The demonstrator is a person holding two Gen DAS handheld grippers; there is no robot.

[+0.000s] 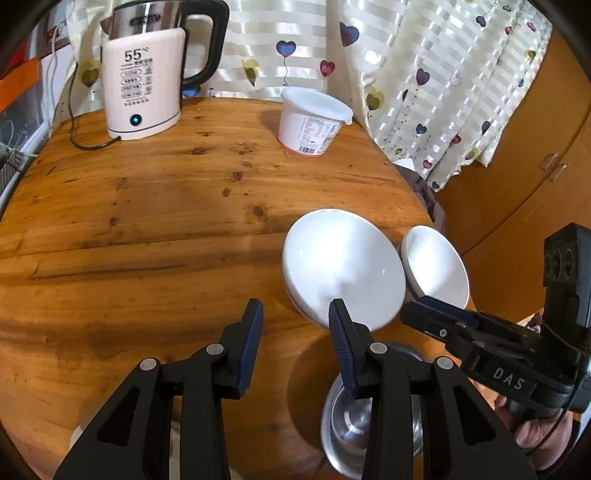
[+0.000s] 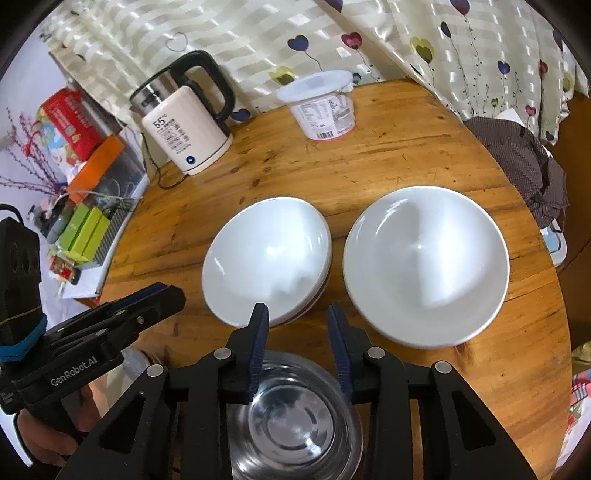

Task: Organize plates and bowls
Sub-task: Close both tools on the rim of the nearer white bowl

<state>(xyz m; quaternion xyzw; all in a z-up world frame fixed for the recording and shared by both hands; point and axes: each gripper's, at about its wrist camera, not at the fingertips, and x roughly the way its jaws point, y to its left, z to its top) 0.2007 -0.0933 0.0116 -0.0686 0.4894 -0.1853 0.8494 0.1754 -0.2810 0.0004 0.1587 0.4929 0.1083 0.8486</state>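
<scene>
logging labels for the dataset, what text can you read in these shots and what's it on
"55°C": front of the kettle.
"DAS": body of the right gripper.
"GenRobot.AI": body of the left gripper.
Kettle's smaller print and lid badge: too small to read.
White tub label and barcode: too blurred.
Red box beside the table: unreadable.

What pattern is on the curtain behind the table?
Cream satin stripes with coloured heart balloons on the curtain; clearest in the right wrist view.
</scene>
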